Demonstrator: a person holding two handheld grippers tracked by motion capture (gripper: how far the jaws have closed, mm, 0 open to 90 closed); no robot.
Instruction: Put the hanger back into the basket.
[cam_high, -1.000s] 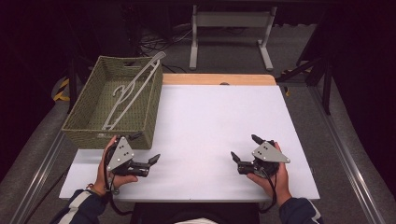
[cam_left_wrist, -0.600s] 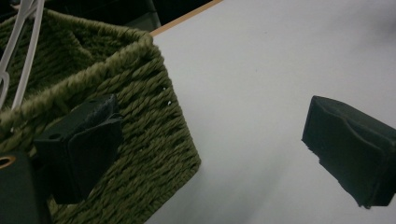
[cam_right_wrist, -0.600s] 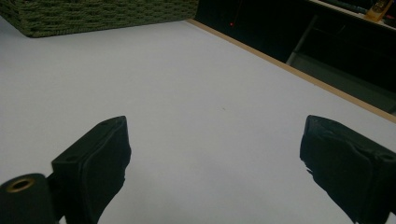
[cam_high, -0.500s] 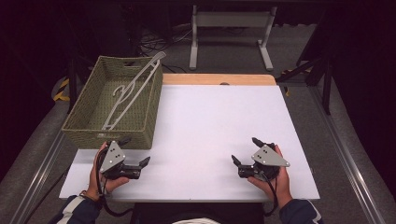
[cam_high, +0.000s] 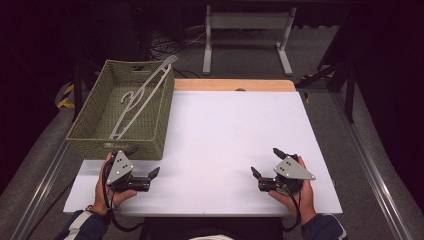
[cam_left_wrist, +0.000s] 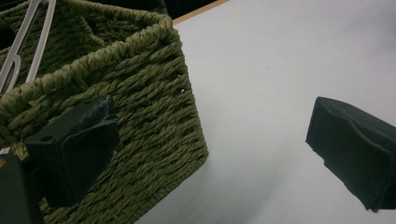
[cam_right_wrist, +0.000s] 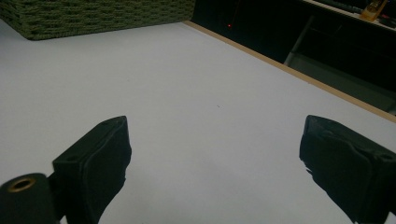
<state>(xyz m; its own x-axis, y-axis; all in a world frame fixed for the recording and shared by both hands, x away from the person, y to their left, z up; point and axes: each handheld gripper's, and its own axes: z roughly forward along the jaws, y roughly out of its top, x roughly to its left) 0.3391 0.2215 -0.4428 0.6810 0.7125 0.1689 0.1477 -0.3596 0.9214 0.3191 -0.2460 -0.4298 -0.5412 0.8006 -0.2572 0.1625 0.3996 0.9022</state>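
Woven green basket (cam_high: 125, 112) sits at the far left of the white desk (cam_high: 225, 130), holding a pale clothes hanger (cam_high: 140, 95) that leans up over its far rim. No writing is legible. Left claw (cam_high: 145, 162), released, rests just beside the basket's near corner. Right claw (cam_high: 267, 161), also released, rests near the desk's front right, well apart.

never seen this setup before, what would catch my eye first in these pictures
Probably the green woven basket at the table's far left, with a pale clothes hanger lying slanted in it, its top end poking past the far rim. Next, the two hand-held grippers at the near edge of the white table: the left gripper sits just in front of the basket's near wall, the right gripper over bare tabletop, both with jaws open and holding nothing.
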